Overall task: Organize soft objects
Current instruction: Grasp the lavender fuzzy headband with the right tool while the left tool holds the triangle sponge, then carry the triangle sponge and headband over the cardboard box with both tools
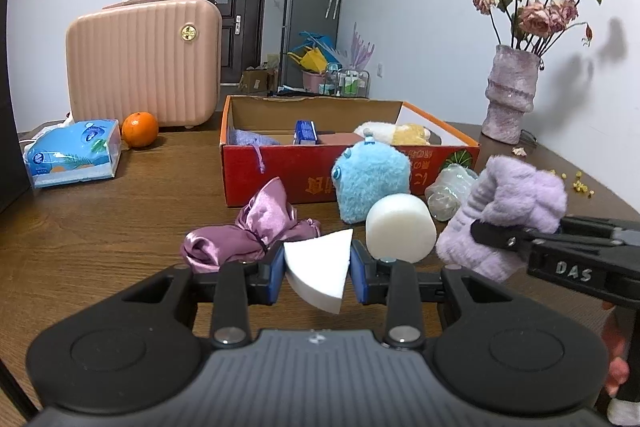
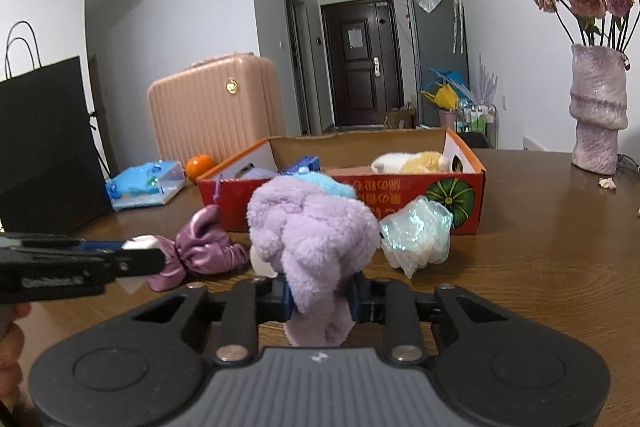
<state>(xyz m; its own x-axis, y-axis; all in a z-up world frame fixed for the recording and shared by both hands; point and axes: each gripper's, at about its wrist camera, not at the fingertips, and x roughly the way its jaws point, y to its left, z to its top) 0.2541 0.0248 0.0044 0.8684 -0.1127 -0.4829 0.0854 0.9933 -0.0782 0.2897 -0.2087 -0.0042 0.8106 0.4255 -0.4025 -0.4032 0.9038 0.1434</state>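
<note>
White walls (image 2: 192,7) run back to a dark brown door (image 2: 358,67) at the end of a hallway, with a tall grey fridge (image 1: 312,15) standing to its right. The wooden table (image 1: 100,227) shines under soft, even light.

The left tongs (image 1: 318,273) have a grey ribbed housing with a small pale emblem at its twelve o'clock edge, flanked by two black rounded lobes with circular recesses. Black link bars with silver round screws run to blue pads (image 1: 277,275). The right tongs (image 2: 320,297) are built alike; seen side-on at three o'clock in the left wrist view, their black bar bears white hand-lettered "DAS".
</note>
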